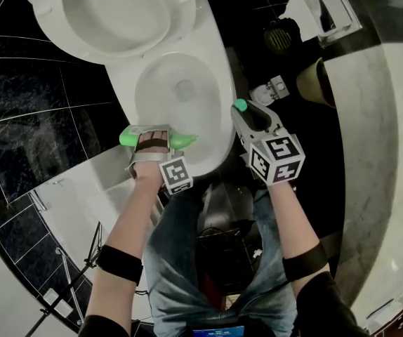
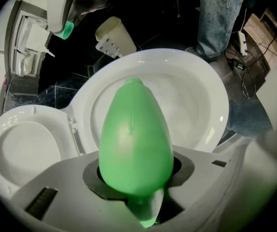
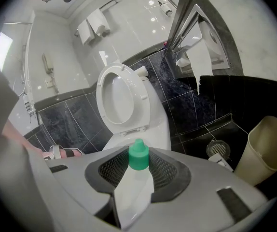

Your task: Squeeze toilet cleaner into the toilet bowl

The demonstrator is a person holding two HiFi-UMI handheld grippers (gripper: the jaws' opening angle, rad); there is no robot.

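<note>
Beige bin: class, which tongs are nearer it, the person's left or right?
Right. The right tongs, gripping a green-capped bottle, are at the toilet rim on the bin's side; the left tongs, gripping a green bottle, are at the rim's other side.

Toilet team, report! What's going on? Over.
Left gripper shut on green bottle, at the bowl rim. Right gripper shut on white bottle, cap on. Seat up, nothing in the way.

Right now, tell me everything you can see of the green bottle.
The bottle is smooth, glossy green plastic, egg-shaped, tapering to a blunt tip. The left tool is shut round its lower part, holding it over the near rim of the open bowl, tip toward the bowl. No label or liquid shows.
</note>
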